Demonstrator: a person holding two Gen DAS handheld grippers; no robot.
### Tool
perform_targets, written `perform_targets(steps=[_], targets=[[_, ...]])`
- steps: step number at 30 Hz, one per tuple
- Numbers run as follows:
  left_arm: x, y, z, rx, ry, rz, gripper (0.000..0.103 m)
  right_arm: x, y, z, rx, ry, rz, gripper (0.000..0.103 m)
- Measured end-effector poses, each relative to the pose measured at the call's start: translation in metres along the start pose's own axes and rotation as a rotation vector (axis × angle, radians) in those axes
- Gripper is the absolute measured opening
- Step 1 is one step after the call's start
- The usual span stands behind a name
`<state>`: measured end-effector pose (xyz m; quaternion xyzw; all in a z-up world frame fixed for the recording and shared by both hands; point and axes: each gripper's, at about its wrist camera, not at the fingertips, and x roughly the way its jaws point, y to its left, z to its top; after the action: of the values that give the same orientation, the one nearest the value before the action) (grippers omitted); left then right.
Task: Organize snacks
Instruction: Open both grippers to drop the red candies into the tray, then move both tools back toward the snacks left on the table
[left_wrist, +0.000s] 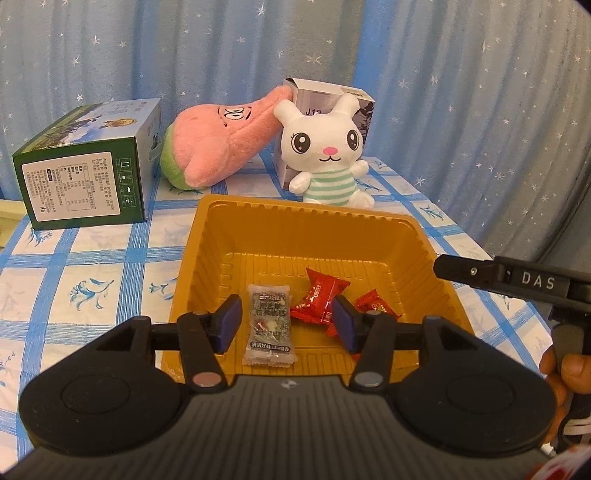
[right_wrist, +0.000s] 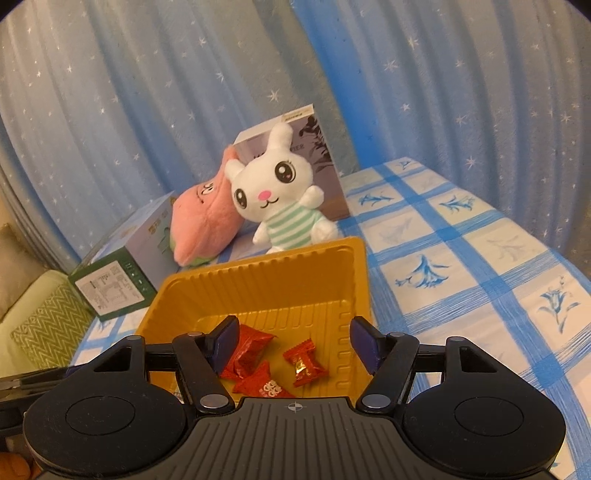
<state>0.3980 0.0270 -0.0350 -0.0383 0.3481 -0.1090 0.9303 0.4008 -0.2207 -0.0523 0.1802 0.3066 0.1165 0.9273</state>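
Snacks in tray: grey-wrapped snack (left_wrist: 269, 326) flat on the floor of the gold tray (left_wrist: 306, 225), lower centre of the left wrist view; red-wrapped candies (right_wrist: 255, 352) beside it, lower centre of the right wrist view.
Snacks outside tray: none visible on the cloth in either view.
Progress: judged near complete or complete; remaining work cannot be confirmed, since areas behind both cameras are out of view.
Left gripper (left_wrist: 286, 323): jaws apart, straddling the grey snack without pressing it; nothing clamped.
Right gripper (right_wrist: 293, 343): jaws apart above the red candies; nothing clamped.
Surface: blue-and-white checked tablecloth (right_wrist: 461, 258) with flower print.
Background items: green carton (left_wrist: 85, 170) upper left, pink plush (left_wrist: 221, 147), white rabbit plush (left_wrist: 327, 155) against a grey box (left_wrist: 314, 96).
Room: blue star-print curtain (left_wrist: 443, 92) across the upper frame.
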Motion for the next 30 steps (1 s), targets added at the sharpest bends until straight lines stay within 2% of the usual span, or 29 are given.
perform_targets(steps=[10,17,25,30], targets=[[-0.019,-0.007,-0.004,0.007,-0.025,0.0,0.053,-0.018,-0.002,-0.001,-0.012,-0.039,-0.013,0.066],[-0.048,-0.016,-0.016,0.016,-0.047,-0.003,0.053,-0.04,-0.001,-0.007,-0.05,-0.067,-0.036,0.066],[-0.094,-0.022,-0.039,-0.011,-0.082,-0.012,0.057,-0.085,-0.008,-0.015,-0.02,-0.106,-0.05,0.066],[-0.119,-0.026,-0.066,-0.009,-0.085,0.002,0.062,-0.12,-0.01,-0.032,-0.021,-0.131,-0.049,0.066]])
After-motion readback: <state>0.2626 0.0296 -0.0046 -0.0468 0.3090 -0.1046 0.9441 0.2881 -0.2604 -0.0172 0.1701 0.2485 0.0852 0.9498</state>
